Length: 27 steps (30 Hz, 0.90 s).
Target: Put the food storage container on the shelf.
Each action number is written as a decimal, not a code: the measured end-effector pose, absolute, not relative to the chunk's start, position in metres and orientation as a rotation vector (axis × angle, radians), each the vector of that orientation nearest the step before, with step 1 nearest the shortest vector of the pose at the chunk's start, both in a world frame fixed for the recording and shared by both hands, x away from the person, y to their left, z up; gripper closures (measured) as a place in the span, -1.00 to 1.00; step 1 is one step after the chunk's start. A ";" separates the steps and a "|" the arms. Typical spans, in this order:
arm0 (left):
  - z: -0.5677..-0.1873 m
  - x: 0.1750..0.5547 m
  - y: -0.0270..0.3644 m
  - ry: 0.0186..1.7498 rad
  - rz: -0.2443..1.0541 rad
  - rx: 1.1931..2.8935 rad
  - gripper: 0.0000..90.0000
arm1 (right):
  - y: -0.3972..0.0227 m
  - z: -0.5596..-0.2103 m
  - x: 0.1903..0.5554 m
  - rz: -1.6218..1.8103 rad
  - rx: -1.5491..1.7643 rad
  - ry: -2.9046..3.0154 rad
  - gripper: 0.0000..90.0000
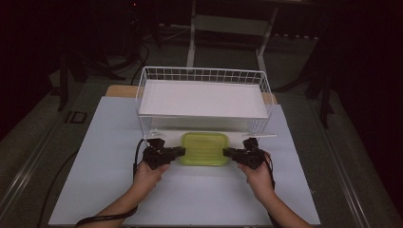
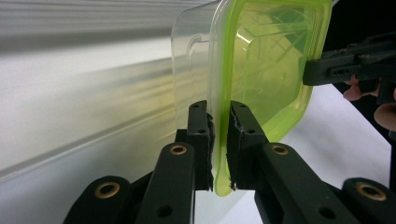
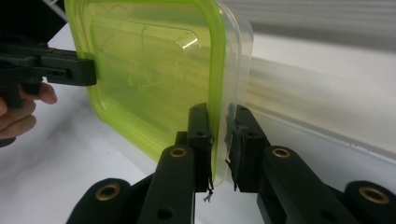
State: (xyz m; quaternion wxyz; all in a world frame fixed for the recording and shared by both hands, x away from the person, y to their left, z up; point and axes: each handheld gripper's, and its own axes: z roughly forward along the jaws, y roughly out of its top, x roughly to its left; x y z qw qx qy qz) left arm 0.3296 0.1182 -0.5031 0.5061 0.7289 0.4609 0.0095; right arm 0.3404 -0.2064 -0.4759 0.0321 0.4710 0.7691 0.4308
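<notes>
A clear plastic container with a lime-green lid point(image 1: 204, 148) sits just in front of the wire basket, held from both sides. My left gripper point(image 1: 181, 151) is shut on the left rim, and in the left gripper view its jaws point(image 2: 219, 116) pinch the green lid edge point(image 2: 266, 60). My right gripper point(image 1: 226, 152) is shut on the right rim; its own view shows the jaws point(image 3: 218, 119) clamping lid and clear wall point(image 3: 149, 70) together. Each gripper view also shows the opposite gripper on the far edge: the right gripper point(image 2: 345, 63) and the left gripper point(image 3: 51, 67).
A white wire basket point(image 1: 204, 74) with a flat white panel inside stands right behind the container. A white mat point(image 1: 109, 156) covers the table, with bare room to either side and toward the person. Dark stands and a frame lie beyond the table.
</notes>
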 end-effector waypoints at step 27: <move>-0.514 0.360 0.123 1.173 0.058 1.693 0.78 | -0.194 -0.492 0.373 1.337 1.503 2.275 0.75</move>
